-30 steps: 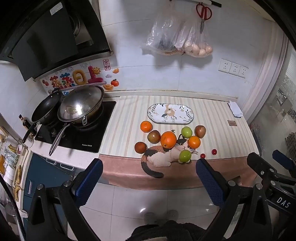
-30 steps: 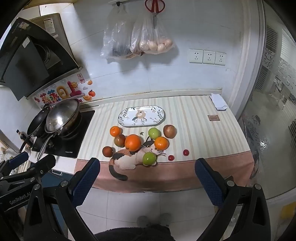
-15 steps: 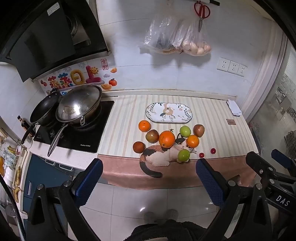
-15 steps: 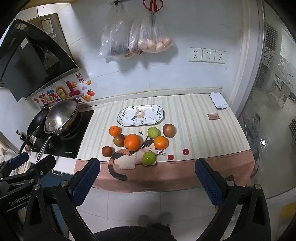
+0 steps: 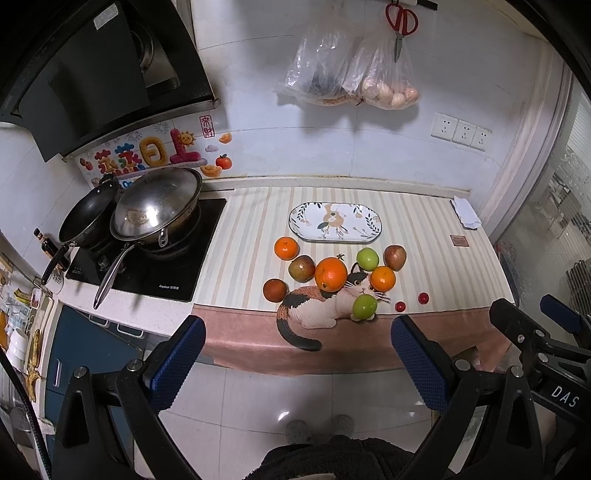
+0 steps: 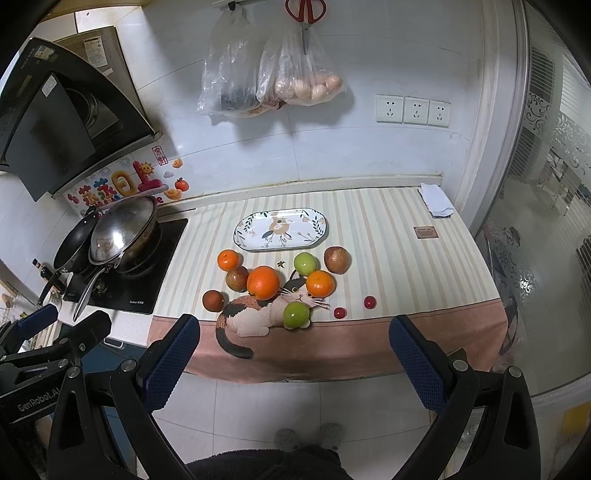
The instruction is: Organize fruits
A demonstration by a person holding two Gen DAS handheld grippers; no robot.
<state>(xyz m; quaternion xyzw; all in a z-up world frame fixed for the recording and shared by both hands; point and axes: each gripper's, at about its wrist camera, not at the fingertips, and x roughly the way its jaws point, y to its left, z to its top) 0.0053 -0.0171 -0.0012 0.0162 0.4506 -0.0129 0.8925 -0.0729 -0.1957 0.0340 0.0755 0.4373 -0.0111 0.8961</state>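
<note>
Several fruits lie loose on the striped counter cloth (image 5: pixel 251 236): a large orange (image 5: pixel 331 274) (image 6: pixel 263 282), two smaller oranges (image 5: pixel 286 248) (image 5: pixel 383 278), two green apples (image 5: pixel 364 306) (image 5: pixel 367 258), reddish apples (image 5: pixel 301 268) (image 5: pixel 395 257), a dark red fruit (image 5: pixel 274 290) and two small red ones (image 5: pixel 423 297). Behind them sits an oval patterned plate (image 5: pixel 335 223) (image 6: pixel 280 229) with nothing on it. My left gripper (image 5: pixel 295 362) and right gripper (image 6: pixel 295 356) hover open over the floor, well in front of the counter.
A black hob with a steel wok (image 5: pixel 157 210) and a black pan (image 5: pixel 88 219) stands at the left. Plastic bags (image 5: pixel 347 85) and red scissors (image 5: pixel 400 22) hang on the wall. A folded white cloth (image 5: pixel 467 217) lies at the back right. A glass door (image 6: pixel 546 229) is to the right.
Both views have shifted slightly, with the counter and fruits a touch nearer. Nothing on the counter has moved, and both grippers stay open.
</note>
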